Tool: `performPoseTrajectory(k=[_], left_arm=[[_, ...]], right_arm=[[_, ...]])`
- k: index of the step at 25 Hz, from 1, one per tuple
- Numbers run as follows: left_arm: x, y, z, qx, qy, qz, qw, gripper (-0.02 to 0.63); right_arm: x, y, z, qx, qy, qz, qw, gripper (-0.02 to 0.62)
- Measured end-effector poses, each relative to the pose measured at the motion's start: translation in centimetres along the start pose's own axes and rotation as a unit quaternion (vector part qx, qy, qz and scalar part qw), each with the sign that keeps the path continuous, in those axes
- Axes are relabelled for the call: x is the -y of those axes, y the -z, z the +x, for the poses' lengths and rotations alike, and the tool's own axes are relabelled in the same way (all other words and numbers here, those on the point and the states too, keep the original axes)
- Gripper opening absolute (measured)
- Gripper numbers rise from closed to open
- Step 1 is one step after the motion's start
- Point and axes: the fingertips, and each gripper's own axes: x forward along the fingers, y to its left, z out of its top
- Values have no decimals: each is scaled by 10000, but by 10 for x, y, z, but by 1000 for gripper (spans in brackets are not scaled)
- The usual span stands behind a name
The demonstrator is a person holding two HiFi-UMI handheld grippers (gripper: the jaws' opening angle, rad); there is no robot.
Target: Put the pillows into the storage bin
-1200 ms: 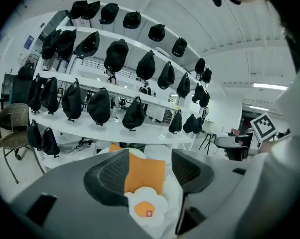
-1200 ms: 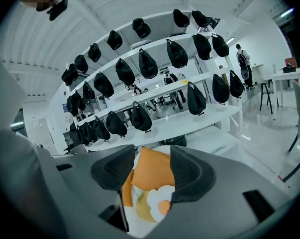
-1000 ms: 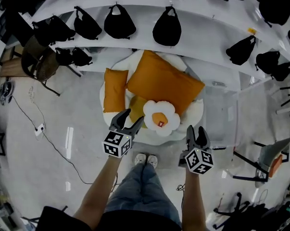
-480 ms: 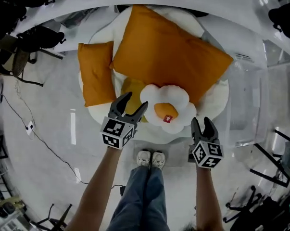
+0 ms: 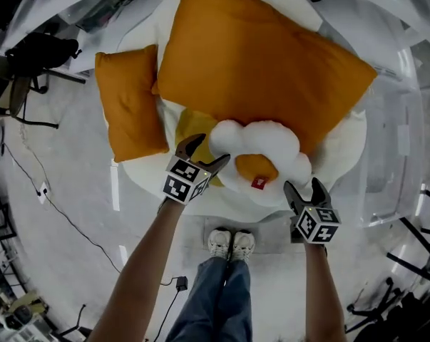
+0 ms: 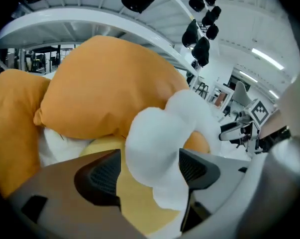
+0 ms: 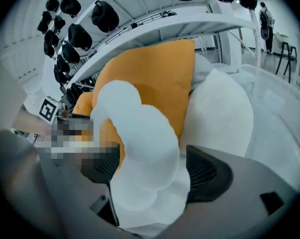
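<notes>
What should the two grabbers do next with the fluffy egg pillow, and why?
Probably squeeze both shut. The left gripper and right gripper have just been opening their jaws, and each has a white lobe of the egg pillow between its open jaws, not yet pinched.

Two orange pillows [image 5: 261,63] [image 5: 129,105], one egg-shaped pillow [image 5: 264,152], two tools [image 5: 206,150] [image 5: 304,184].

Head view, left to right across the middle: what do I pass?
Small orange pillow, left gripper, white flower pillow, right gripper, clear bin. Both grippers have just been opening, each astride a lobe of that pillow.
</notes>
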Motion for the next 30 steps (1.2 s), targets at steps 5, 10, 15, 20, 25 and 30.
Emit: performPoseTrajectory(k=[5,10,15,20,25,30], left_arm=[[3,11,34,-344,276,5,9990,356],[4,6,41,-484,154,-65,9987,316],[18,2,27,-501,220,-124,9984,233],[44,-23,-15,-279,135,-184,9994,224],[80,-64,-69,-200,220,-24,9996,224],[116,-109,-104,4,334,123,9994,224]], right_arm=[[0,21,36,-438,-129,-137,9989,400],[-1,13,43,-515,3,-89,9986,300],[-12,9,25,-421,-36,-22,9991,214],[-27,-9,-22,-248,22,104,9996,198],[-43,-37,-92,-98,119,71,9999,198],[-47,-66,-152,167,417,139,9989,199]])
